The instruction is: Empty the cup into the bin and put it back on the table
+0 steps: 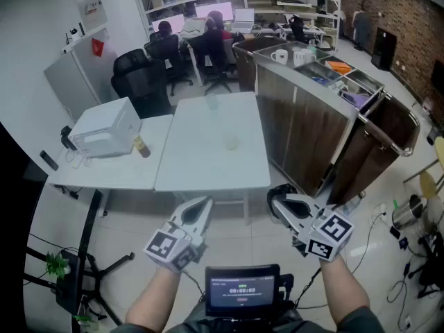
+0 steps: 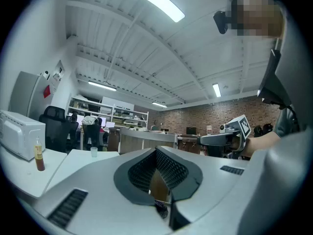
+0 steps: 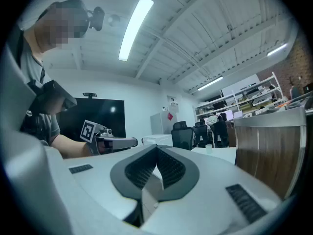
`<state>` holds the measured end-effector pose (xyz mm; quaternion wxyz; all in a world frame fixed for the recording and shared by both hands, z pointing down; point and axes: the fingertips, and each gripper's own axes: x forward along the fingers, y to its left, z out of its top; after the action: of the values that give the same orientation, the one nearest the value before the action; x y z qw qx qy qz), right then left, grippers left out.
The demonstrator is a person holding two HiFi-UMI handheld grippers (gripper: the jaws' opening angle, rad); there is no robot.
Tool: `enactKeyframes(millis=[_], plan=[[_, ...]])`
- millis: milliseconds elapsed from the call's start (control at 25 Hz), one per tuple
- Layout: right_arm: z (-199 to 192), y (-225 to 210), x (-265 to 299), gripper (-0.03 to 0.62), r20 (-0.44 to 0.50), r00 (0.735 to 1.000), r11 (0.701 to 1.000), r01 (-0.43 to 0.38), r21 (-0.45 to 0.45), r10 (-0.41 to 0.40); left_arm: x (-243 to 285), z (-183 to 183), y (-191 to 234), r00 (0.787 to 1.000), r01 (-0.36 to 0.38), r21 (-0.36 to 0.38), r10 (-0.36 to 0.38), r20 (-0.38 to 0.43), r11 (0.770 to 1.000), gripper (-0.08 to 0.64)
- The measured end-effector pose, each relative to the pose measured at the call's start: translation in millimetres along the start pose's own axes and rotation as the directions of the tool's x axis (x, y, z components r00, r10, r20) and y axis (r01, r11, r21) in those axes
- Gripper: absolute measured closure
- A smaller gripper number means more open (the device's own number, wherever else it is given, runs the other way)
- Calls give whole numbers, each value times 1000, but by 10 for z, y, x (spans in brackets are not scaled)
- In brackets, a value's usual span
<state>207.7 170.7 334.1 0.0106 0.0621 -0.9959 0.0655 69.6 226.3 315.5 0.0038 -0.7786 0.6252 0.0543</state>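
Two clear plastic cups stand on the white table (image 1: 208,168): one cup (image 1: 231,142) near its middle, a second cup (image 1: 211,103) at its far end. Both grippers are held low in front of the table's near edge, well short of the cups. My left gripper (image 1: 206,203) is shut and holds nothing; in its own view its jaws (image 2: 156,150) meet and a cup (image 2: 94,152) shows far off. My right gripper (image 1: 276,201) is shut and empty too, with a distant cup (image 3: 209,149) beyond its closed jaws (image 3: 157,148). A wooden bin station (image 1: 305,123) stands right of the table.
A white appliance (image 1: 104,127) and a small brown bottle (image 1: 141,146) sit on the adjoining left table. Black office chairs (image 1: 142,82) and seated people are behind the tables. A screen device (image 1: 243,290) hangs at my chest. Cables and a plant lie on the floor.
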Motion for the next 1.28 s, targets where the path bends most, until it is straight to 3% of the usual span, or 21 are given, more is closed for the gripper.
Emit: enactKeyframes(millis=[520,1040,1280], plan=[[-40,-205,-31,589,-21,999,1000,-25,9,25,151,5,19,999,-48,11,48,14,999,560],[53,-544,1030,589,-15,1000,1000,16,6,-16,274,35,1069,998,-50,-15,51,25,999,560],[77,-822,1380,589,-42,997,998,64,15,-63,483,-48,1469,999,-39,-55,38,-11,998,560]])
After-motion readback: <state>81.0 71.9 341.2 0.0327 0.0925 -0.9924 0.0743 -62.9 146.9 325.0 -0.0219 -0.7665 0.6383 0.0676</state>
